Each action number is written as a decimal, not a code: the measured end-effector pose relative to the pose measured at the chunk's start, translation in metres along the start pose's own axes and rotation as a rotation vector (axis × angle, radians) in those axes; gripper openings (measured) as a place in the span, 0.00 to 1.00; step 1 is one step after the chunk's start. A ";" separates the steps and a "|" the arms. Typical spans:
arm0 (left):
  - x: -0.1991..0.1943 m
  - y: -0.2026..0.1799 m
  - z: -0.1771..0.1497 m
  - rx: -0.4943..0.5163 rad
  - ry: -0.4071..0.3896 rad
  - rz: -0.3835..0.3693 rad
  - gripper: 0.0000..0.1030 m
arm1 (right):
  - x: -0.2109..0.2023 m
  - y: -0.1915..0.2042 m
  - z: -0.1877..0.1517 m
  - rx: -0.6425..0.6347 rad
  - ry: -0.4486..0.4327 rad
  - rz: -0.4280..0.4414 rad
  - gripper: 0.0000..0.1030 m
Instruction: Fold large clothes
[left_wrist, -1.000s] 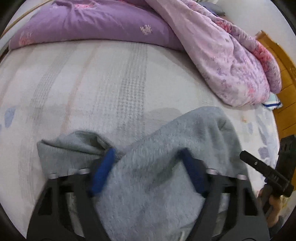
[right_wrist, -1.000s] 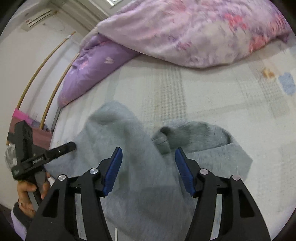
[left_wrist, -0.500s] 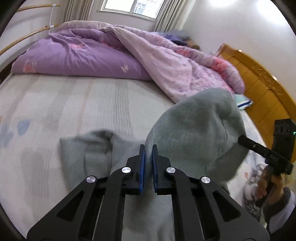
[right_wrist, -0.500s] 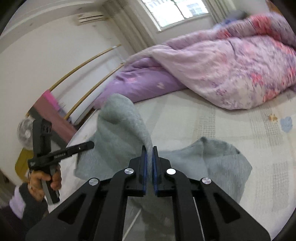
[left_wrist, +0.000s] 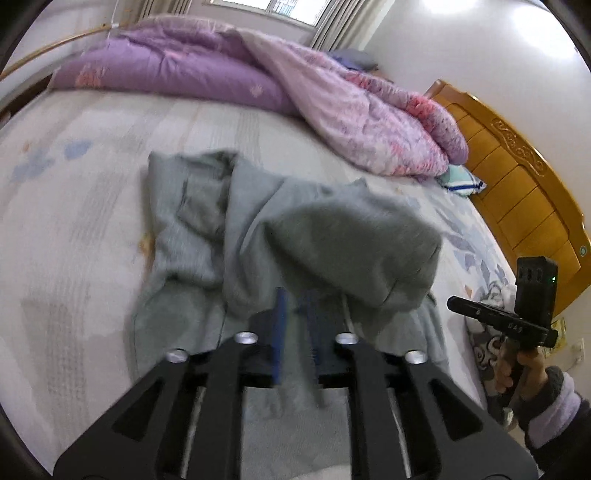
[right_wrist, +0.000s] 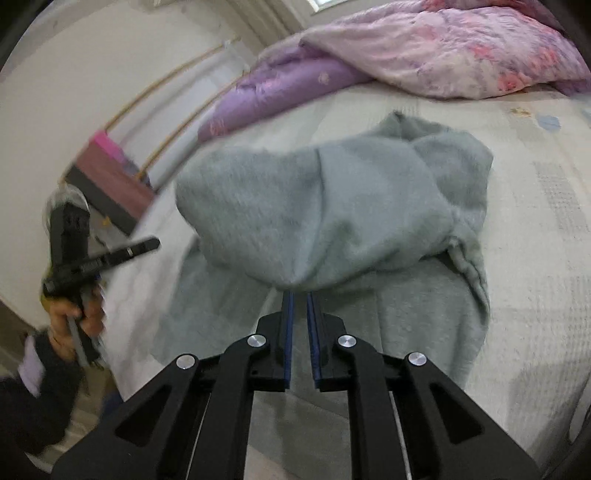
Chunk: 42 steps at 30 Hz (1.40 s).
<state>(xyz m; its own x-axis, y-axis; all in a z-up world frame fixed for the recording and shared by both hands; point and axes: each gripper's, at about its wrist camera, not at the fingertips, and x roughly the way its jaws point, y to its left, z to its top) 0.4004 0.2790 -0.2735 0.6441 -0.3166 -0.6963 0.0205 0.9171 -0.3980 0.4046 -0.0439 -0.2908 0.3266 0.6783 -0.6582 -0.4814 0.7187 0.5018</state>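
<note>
One grey garment (left_wrist: 258, 236) lies on one bed (left_wrist: 92, 155). Two grippers are in view: the left gripper (left_wrist: 295, 317) and the right gripper (right_wrist: 300, 306), each with two blue-padded fingers. There is one bulky quilt (left_wrist: 332, 99) with a purple side and a pink floral side, one wooden headboard (left_wrist: 517, 177), and one small striped cloth (left_wrist: 461, 182) beside the quilt.
</note>
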 end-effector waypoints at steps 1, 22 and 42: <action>0.000 -0.006 0.009 -0.015 -0.022 -0.003 0.32 | -0.001 0.000 0.008 0.027 -0.024 -0.004 0.09; 0.111 0.003 -0.055 -0.219 0.278 0.018 0.50 | 0.120 -0.004 -0.025 0.247 0.247 -0.078 0.09; 0.057 0.035 0.041 -0.249 0.118 -0.034 0.71 | 0.076 -0.048 0.030 0.249 0.210 -0.219 0.15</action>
<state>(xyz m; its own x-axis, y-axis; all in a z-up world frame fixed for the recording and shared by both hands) 0.4693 0.3034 -0.3025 0.5522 -0.3857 -0.7391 -0.1575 0.8223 -0.5468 0.4772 -0.0227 -0.3481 0.2135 0.4775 -0.8523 -0.1986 0.8754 0.4407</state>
